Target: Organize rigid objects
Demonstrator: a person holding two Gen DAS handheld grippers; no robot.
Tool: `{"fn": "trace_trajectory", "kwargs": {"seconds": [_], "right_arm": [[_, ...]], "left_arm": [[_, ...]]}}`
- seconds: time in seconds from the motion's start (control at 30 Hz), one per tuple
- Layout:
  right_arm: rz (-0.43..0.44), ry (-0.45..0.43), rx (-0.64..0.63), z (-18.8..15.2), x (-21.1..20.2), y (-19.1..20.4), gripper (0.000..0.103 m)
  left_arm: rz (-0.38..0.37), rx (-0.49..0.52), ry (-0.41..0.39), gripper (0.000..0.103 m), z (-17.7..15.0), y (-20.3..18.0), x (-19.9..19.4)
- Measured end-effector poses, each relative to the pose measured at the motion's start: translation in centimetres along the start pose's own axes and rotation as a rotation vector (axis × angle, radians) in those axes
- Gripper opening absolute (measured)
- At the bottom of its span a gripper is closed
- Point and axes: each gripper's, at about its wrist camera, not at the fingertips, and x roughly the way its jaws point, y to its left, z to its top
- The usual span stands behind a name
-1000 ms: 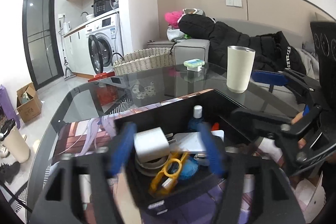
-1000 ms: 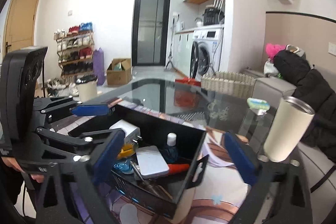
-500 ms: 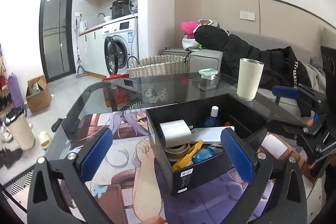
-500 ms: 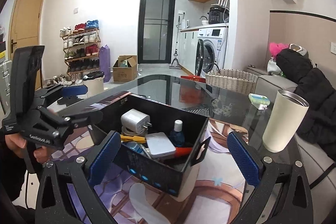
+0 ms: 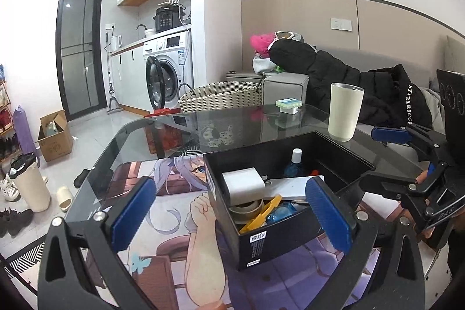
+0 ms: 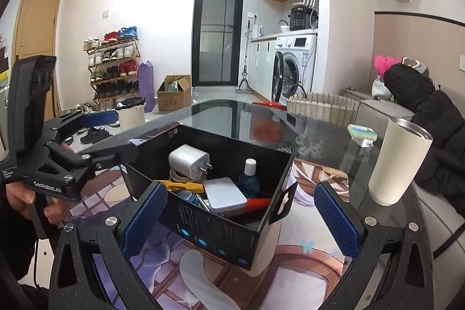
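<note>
A: What has moved since a moment ago?

B: My left fingers [image 5: 229, 211] were down over the black box [image 5: 279, 234], with the white charger between the blue pads. Now they have drawn back and have just been opening; they stand at their widest and hold nothing. Only the near corner of the box lies between them, not touching.

A: And the box, where is it?

B: It stands on the printed mat [image 5: 162, 211] on the glass desk [image 5: 232, 124]. Inside I see the white charger [image 6: 189, 160] on a roll of tape [image 5: 247, 209], a yellow tool [image 6: 180, 185], a white flat case [image 6: 225, 195], a blue bottle with a white cap [image 6: 249, 179] and something red [image 6: 258, 203].

A: Your right fingers?

B: My right fingers [image 6: 241, 222] are wide open also, and empty. The box sits in front of them, its near corner between the pads but apart from both.

A: What is around the box?

B: A cream tumbler [image 6: 399, 161] stands upright on the desk, to the right of the box and apart from it. Further back lies a small white and green container [image 6: 361, 134]. Behind the desk there is a woven basket [image 6: 322, 108] and a black jacket [image 5: 363, 86] on the sofa.
</note>
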Motion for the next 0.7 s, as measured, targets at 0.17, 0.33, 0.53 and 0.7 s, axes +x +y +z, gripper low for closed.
{"fn": "trace_trajectory", "kwargs": {"seconds": [0.17, 0.33, 0.53, 0.7], "right_arm": [[-0.002, 0.001, -0.001, 0.0, 0.1, -0.1, 0.103], [-0.007, -0.032, -0.012, -0.1, -0.5, 0.1, 0.103], [-0.005, -0.057, -0.007, -0.1, -1.0, 0.0, 0.103], [-0.003, -0.072, -0.008, -0.1, -1.3, 0.1, 0.103]], "left_arm": [[0.003, -0.004, 0.000, 0.103, 0.0, 0.1, 0.0], [0.002, -0.005, 0.008, 0.103, 0.1, 0.1, 0.2], [-0.001, -0.004, 0.013, 0.103, 0.1, 0.2, 0.4], [0.000, -0.005, 0.013, 0.103, 0.1, 0.2, 0.4]]}}
